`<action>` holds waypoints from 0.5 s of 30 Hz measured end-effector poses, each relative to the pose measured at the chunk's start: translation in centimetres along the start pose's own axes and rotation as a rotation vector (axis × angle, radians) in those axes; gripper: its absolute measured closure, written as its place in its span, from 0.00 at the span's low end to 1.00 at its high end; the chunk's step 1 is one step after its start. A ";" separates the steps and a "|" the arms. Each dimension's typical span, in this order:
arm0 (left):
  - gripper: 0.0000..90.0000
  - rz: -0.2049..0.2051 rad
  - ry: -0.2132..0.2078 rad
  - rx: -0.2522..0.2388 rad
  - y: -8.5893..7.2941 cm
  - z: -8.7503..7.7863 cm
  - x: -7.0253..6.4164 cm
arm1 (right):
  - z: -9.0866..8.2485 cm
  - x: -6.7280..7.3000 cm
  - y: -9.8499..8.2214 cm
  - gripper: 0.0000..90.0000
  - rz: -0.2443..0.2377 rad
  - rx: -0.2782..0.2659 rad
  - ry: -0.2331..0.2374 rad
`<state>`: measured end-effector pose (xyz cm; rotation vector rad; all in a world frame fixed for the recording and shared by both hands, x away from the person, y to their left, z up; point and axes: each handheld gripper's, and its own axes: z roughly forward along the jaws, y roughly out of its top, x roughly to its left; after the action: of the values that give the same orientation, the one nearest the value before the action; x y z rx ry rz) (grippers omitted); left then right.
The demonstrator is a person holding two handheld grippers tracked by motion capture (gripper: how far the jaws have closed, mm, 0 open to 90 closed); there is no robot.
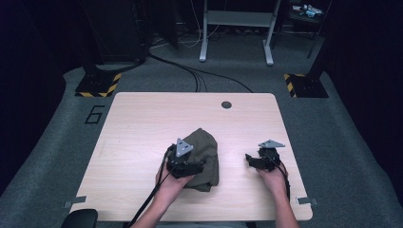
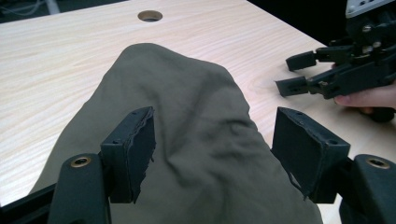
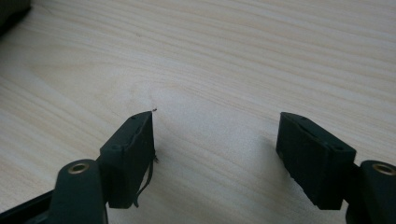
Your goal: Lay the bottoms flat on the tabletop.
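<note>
A pale wooden table [image 1: 142,123] takes up the middle of the high view, standing on grey carpet [image 1: 57,156] with a white metal frame [image 1: 236,28] and black cables [image 1: 190,73] beyond its far edge. A round cable hole [image 1: 226,104] sits near the far edge of the tabletop. The largest thing on the table is an olive-green cloth [image 1: 206,152], bunched into a loose heap slightly toward the person's side of centre; in the left gripper view it rises as a rumpled mound with soft folds [image 2: 187,107]. The left gripper [image 1: 183,164] sits over the near left part of the cloth, its jaws spread wide apart with the fabric lying between and below them, and neither pad is pressing on it in the left gripper view [image 2: 212,154]. The right gripper [image 1: 254,160] hovers over bare wood to the right of the cloth, apart from it, and points leftward toward it; its jaws are likewise released, wide apart with only wood grain between them in the right gripper view [image 3: 215,154]. A frayed thread hangs from the left-hand pad [image 3: 140,140] there. The right gripper also appears at the right edge of the left gripper view, held by a hand [image 2: 369,98].
</note>
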<state>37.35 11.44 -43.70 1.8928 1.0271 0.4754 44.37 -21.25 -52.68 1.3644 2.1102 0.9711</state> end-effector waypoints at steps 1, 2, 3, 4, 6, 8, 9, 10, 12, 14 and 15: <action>0.33 -0.005 0.008 0.001 -0.1 0.4 -0.2 | 0.0 0.0 0.0 0.30 0.000 0.000 0.000; 0.31 -0.022 0.006 0.003 -0.2 0.8 -0.4 | 0.0 0.0 0.0 0.30 0.000 0.000 0.000; 0.31 -0.033 0.001 0.001 -0.3 1.0 -0.6 | 0.0 0.0 0.0 0.30 0.001 0.000 0.000; 0.30 -0.037 -0.003 0.004 -0.6 1.4 -1.1 | 0.0 0.0 0.0 0.30 0.000 0.000 0.000; 0.28 -0.034 0.000 0.009 -0.9 1.9 -1.7 | 0.0 0.0 0.0 0.30 0.000 0.000 0.000; 0.28 -0.031 0.003 0.006 -1.1 2.1 -2.0 | 0.0 0.0 0.0 0.30 0.000 0.000 0.000; 0.28 -0.025 0.005 0.007 -1.2 2.4 -2.2 | 0.0 0.0 0.0 0.30 0.000 0.000 0.000; 0.27 -0.031 0.002 0.012 -1.5 2.8 -2.4 | 0.0 0.0 0.0 0.30 0.000 0.000 0.000; 0.26 -0.043 0.003 0.025 -1.9 3.4 -2.5 | 0.0 0.0 0.0 0.30 0.000 0.000 -0.001; 0.25 -0.031 0.022 0.033 -2.2 3.7 -2.6 | 0.0 0.0 0.0 0.30 0.000 0.000 -0.001; 0.25 -0.024 0.040 0.036 -2.6 4.1 -2.7 | 0.0 0.0 0.0 0.30 0.000 0.000 -0.001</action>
<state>37.28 7.70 -47.77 1.9078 1.0901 0.4857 44.39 -21.26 -52.69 1.3642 2.1093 0.9703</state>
